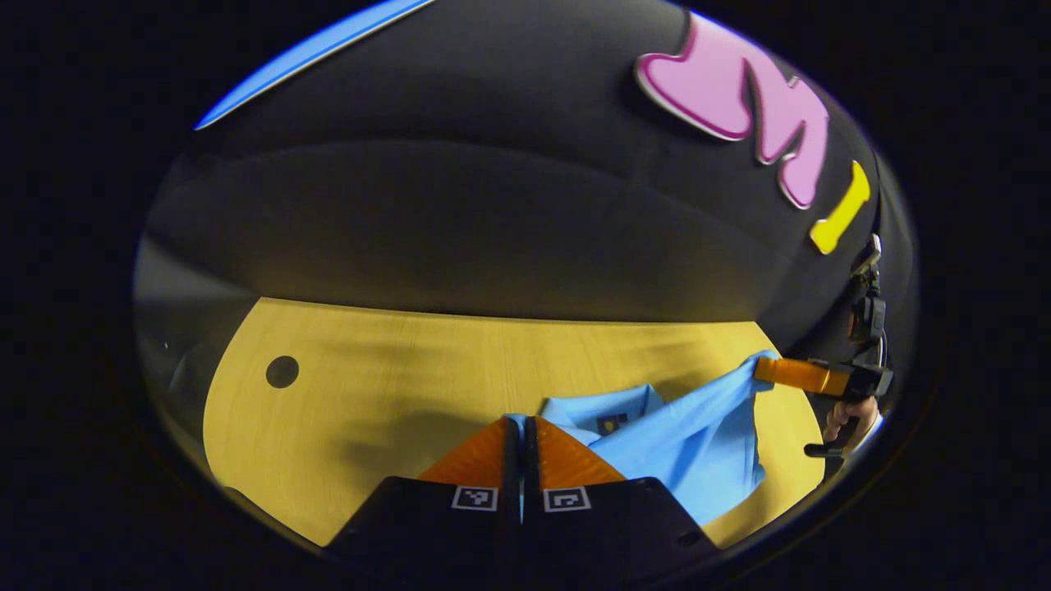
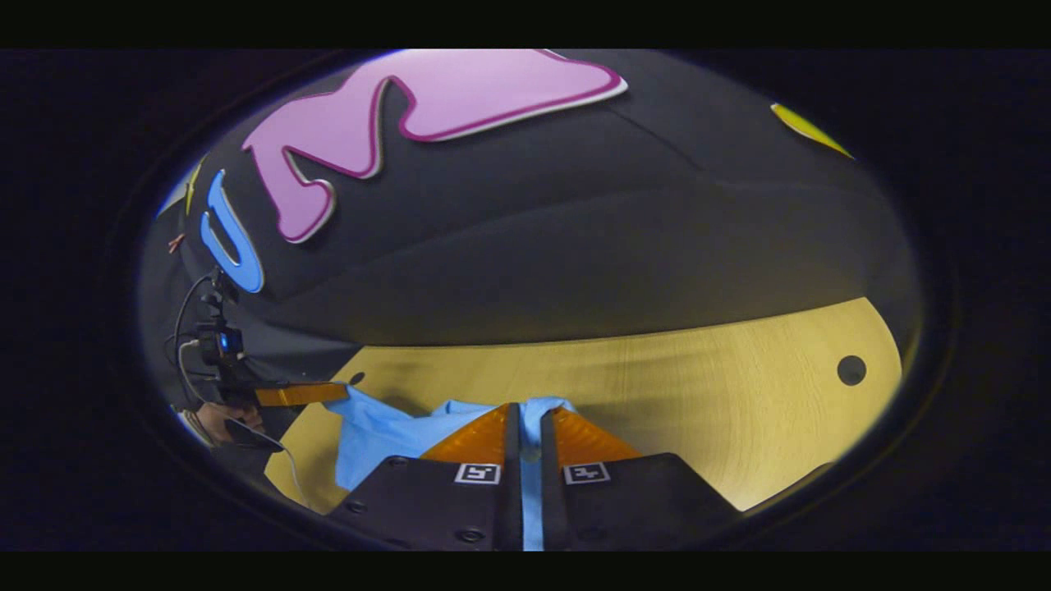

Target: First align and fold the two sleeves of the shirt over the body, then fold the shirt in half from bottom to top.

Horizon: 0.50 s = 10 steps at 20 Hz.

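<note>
Shirt held up off the tabletop by both grippers.

Its blue cloth is clamped between the closed fingers of the left gripper and of the right gripper, and is stretched between them near the tabletop's front edge.

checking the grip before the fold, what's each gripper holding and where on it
Both hold the blue shirt. The left gripper and the right gripper are each shut on an edge of the cloth, lifting it off the table.
</note>
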Each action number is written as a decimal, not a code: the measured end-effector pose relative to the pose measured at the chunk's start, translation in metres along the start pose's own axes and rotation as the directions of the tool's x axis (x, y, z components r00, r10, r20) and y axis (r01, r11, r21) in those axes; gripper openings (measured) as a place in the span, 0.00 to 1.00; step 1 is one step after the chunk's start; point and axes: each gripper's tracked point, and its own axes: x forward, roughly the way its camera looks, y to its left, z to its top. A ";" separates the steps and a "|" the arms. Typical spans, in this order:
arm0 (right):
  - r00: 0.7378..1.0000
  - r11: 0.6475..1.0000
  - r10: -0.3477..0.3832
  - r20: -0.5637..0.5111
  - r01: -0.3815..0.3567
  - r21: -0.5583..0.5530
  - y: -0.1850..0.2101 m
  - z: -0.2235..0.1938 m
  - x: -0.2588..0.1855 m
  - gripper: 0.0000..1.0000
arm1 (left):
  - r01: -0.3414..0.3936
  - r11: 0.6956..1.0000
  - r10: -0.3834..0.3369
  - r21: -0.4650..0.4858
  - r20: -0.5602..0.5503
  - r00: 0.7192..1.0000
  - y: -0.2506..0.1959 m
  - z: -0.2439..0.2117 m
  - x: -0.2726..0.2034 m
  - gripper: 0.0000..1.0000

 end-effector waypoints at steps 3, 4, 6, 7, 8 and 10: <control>0.995 0.994 -0.096 -0.042 0.093 -0.057 -0.031 -0.026 0.022 0.07 | -0.124 0.991 0.128 0.054 -0.090 0.988 0.026 -0.031 0.034 0.06; 0.993 0.992 -0.106 -0.059 0.101 -0.072 -0.034 -0.033 0.026 0.22 | -0.166 0.984 0.172 0.068 -0.107 0.979 0.033 -0.036 0.034 0.06; 0.987 0.990 -0.125 -0.101 0.116 -0.085 -0.038 -0.043 0.022 0.35 | -0.192 0.981 0.195 0.041 -0.097 0.976 0.028 -0.030 0.027 0.16; 0.986 0.989 -0.127 -0.103 0.118 -0.090 -0.038 -0.044 0.018 0.49 | -0.175 0.985 0.175 0.014 -0.082 0.981 0.019 -0.023 0.021 0.19; 0.986 0.988 -0.129 -0.105 0.119 -0.097 -0.038 -0.044 0.013 0.62 | -0.146 0.989 0.144 -0.011 -0.078 0.986 0.007 -0.019 0.016 0.33; 0.985 0.985 -0.142 -0.103 0.129 -0.118 -0.036 -0.040 -0.001 0.89 | -0.139 0.990 0.139 -0.006 -0.074 0.988 -0.005 -0.012 -0.007 0.75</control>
